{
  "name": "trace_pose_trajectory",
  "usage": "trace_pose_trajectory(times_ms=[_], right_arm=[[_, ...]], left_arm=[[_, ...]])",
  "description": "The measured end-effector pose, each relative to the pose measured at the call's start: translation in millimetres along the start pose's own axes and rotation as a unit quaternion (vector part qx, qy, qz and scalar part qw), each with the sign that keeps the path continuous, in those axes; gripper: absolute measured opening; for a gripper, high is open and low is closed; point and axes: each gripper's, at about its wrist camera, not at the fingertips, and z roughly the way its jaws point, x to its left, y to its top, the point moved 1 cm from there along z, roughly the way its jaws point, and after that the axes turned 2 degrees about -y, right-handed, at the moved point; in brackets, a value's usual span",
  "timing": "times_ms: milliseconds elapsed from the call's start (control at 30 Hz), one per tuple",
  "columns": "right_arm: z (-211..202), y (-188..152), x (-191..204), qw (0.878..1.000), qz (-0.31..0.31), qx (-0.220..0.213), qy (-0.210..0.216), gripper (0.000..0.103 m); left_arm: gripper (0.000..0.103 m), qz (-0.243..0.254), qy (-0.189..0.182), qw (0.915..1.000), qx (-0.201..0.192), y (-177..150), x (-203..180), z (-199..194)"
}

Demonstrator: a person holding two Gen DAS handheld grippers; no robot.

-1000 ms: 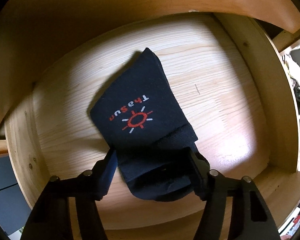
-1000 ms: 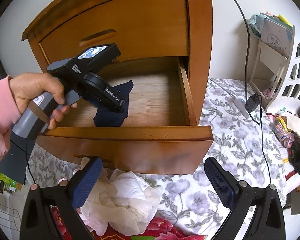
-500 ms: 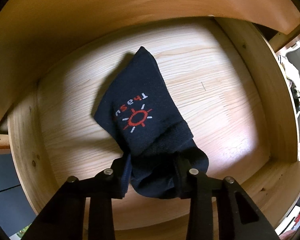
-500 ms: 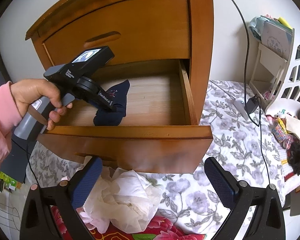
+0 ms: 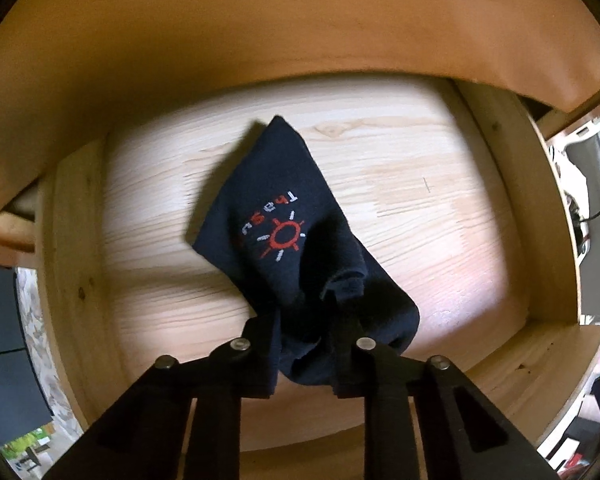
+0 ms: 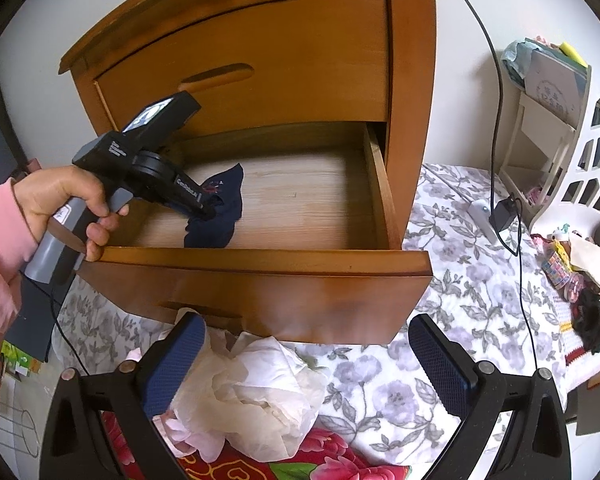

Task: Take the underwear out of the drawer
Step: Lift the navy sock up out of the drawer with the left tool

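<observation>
Dark navy underwear [image 5: 284,220] with a red sun print lies in the open wooden drawer [image 6: 260,256]. My left gripper [image 5: 306,344] is shut on its near end, and that end is bunched and raised off the drawer floor. In the right wrist view the same underwear [image 6: 220,212] hangs from the left gripper [image 6: 210,212], which a hand [image 6: 60,196] in a pink sleeve holds over the drawer's left side. My right gripper [image 6: 312,364] stands open and holds nothing, below the drawer front.
Crumpled pale cloth [image 6: 256,392] lies on the floral bedspread [image 6: 460,280] under the right gripper. A shut upper drawer [image 6: 240,64] sits above the open one. A black cable and charger [image 6: 504,216] hang at right, beside a white shelf [image 6: 560,128] and clutter.
The left gripper's fingers closed onto the underwear's near end, then pulled back and up, bunching the cloth. The right gripper stayed open, shifting slightly.
</observation>
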Motion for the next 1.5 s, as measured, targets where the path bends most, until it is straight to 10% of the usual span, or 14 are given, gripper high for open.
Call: trace_pose_trajectory(times_ms=[833, 1500], right_arm=[[-15.0, -2.2, 14.8, 1.0, -0.019, -0.003, -0.007, 0.103], [-51.4, -3.4, 35.6, 0.999, -0.035, -0.033, -0.009, 0.103]], left_arm=[[0.01, -0.037, -0.047, 0.9914, -0.117, -39.9, 38.4, -73.5], [0.009, -0.007, -0.076, 0.9453, -0.317, -147.0, 24.0, -208.3]])
